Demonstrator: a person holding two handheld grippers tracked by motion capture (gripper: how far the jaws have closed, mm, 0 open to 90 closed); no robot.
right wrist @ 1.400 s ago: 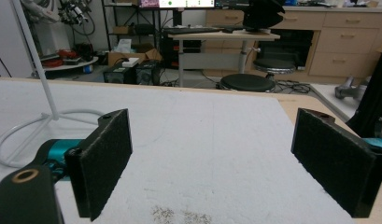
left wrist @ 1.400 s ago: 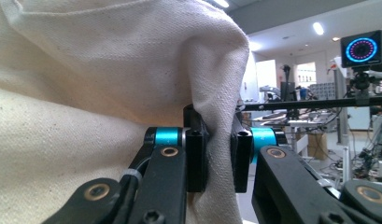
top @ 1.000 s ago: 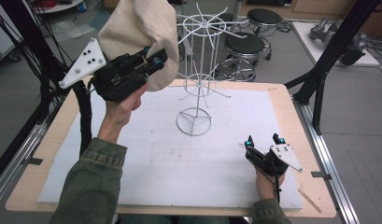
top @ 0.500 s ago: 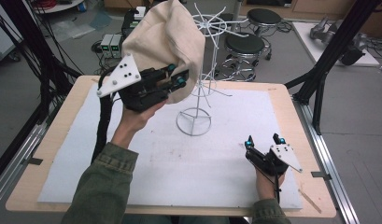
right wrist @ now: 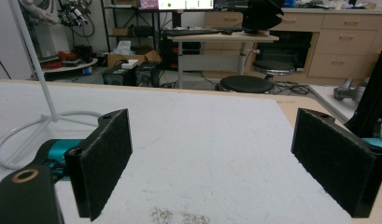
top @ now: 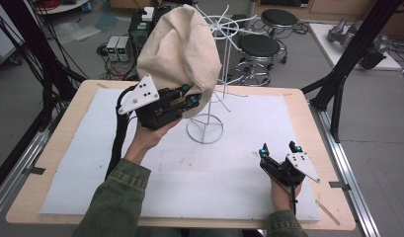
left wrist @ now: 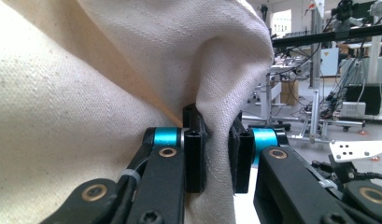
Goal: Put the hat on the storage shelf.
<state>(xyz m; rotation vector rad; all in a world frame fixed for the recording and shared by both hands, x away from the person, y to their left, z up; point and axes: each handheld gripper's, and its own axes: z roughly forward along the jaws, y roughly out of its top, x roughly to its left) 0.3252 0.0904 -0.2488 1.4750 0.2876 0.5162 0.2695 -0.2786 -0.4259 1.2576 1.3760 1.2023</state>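
**Floppy hat going onto the wire stand**

The cream cloth hat [top: 182,57] looked soft, light and slumpy, draped against the white wire stand [top: 209,98] above the table [top: 56,148]. Best grabbed by a fold at the edge. The left tool [top: 188,97] pinched exactly that. The right tool [top: 279,148] rested spread wide, holding nothing.

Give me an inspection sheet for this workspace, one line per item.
Surface: wooden table under a white foam mat.
Job's things: cream canvas hat, held up beside a white wire rack.
Clutter: nothing seen.
Grippers: left gripper shut on the hat's fabric; right gripper open, low over the mat.
Cables: black cable trailing from the left gripper.
Surroundings: black stools, drawers, floor equipment.
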